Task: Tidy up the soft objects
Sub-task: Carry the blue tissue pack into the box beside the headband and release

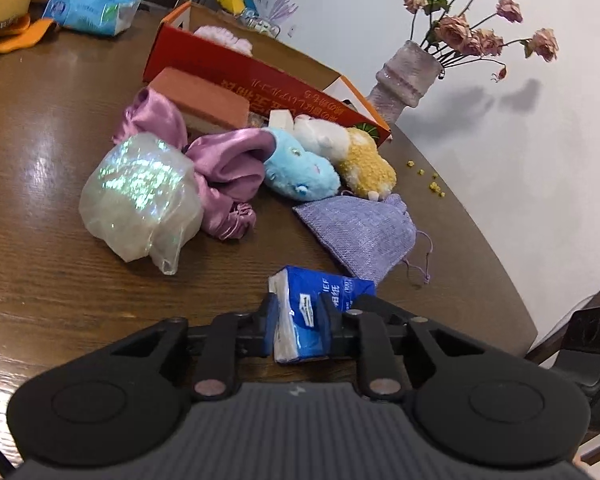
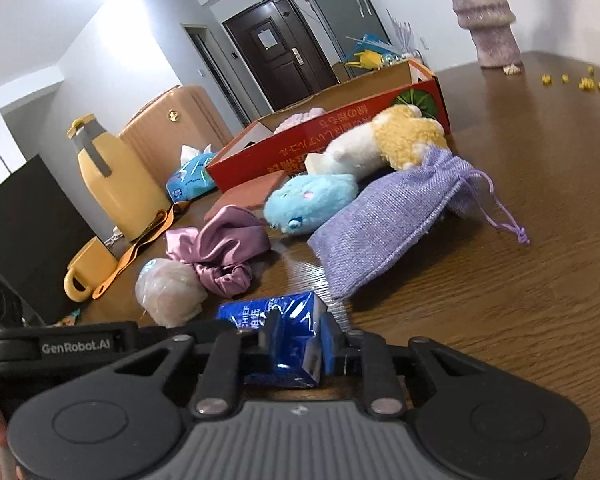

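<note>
1. Gripping the blue tissue pack [image 1: 320,316], the left hand-held gripper [image 1: 298,320] sits at the bottom centre of its view, its two pads pressed against the pack's sides.
2. In the right wrist view, the right hand-held gripper [image 2: 298,340] is likewise clamped on the same tissue pack [image 2: 284,336], low in the middle of the frame; part of the other gripper shows at the lower left.
3. The pack lies on the wooden tabletop [image 1: 60,280], with its far end pointing toward the heap of soft things.
4. Just above it in the left view lies a lilac drawstring pouch [image 1: 360,228], its cord trailing to the right.
5. Further up, a blue plush toy [image 1: 300,168] and a yellow-and-white plush toy [image 1: 356,152] lie touching each other.
6. To their left, a purple satin cloth [image 1: 224,176] rests against a shimmering clear bag [image 1: 140,196].
7. A red cardboard box [image 1: 260,80] stands open at the upper centre, with something pale pink inside.
8. A vase of dried roses [image 1: 404,80] stands at the upper right.
</note>
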Action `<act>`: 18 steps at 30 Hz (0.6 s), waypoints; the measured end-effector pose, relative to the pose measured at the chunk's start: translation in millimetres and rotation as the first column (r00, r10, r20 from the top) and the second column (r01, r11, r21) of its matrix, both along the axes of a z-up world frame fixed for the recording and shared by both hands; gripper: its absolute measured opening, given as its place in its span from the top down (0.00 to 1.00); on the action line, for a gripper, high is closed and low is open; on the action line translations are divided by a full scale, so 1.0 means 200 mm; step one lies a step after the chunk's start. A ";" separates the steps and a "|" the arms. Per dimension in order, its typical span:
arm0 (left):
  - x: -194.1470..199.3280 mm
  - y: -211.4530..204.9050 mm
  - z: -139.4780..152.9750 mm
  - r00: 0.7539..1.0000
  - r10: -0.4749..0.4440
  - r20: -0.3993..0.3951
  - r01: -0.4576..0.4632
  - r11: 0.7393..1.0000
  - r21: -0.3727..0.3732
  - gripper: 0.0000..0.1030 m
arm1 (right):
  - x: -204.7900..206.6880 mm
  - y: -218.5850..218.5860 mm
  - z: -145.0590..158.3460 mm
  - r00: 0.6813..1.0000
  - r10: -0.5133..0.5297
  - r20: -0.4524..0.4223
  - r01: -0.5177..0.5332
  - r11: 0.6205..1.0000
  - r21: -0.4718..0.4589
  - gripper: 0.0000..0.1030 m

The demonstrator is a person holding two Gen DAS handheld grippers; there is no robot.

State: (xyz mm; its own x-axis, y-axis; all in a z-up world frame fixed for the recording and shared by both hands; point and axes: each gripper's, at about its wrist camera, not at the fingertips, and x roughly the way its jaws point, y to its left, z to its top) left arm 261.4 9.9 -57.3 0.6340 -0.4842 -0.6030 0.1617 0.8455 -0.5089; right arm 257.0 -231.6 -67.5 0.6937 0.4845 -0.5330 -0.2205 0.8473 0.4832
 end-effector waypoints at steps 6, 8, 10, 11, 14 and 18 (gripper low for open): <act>-0.01 0.01 0.18 0.994 -0.022 0.110 0.027 0.999 -0.044 0.84 | -0.03 -0.06 0.16 0.996 -0.020 0.085 0.016 0.999 0.043 0.83; 0.04 0.00 0.26 0.989 -0.035 0.142 0.042 0.998 -0.046 0.84 | -0.01 -0.08 0.23 0.991 -0.029 0.130 0.022 0.998 0.055 0.83; 0.12 -0.02 0.35 0.983 -0.043 0.178 0.049 0.998 -0.029 0.84 | 0.08 -0.11 0.29 0.986 -0.030 0.162 0.018 0.997 0.077 0.84; 0.18 -0.03 0.41 0.980 -0.045 0.195 0.049 0.999 -0.019 0.84 | 0.13 -0.11 0.32 0.985 -0.027 0.172 0.014 0.997 0.080 0.84; 0.43 -0.05 0.56 0.973 -0.051 0.227 0.056 0.998 -0.014 0.84 | 0.37 -0.13 0.46 0.975 -0.022 0.222 0.010 0.998 0.057 0.84; 0.93 -0.09 0.70 0.978 -0.056 0.203 0.061 0.998 -0.016 0.84 | 0.84 -0.15 0.63 0.973 -0.035 0.228 0.030 0.999 0.023 0.84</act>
State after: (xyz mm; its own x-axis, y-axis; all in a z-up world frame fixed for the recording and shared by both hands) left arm 446.8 -7.1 83.5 0.7121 -0.5359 -0.4536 0.3122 0.8204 -0.4791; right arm 424.6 -262.4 58.4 0.8114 0.4684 -0.3497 -0.2994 0.8469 0.4395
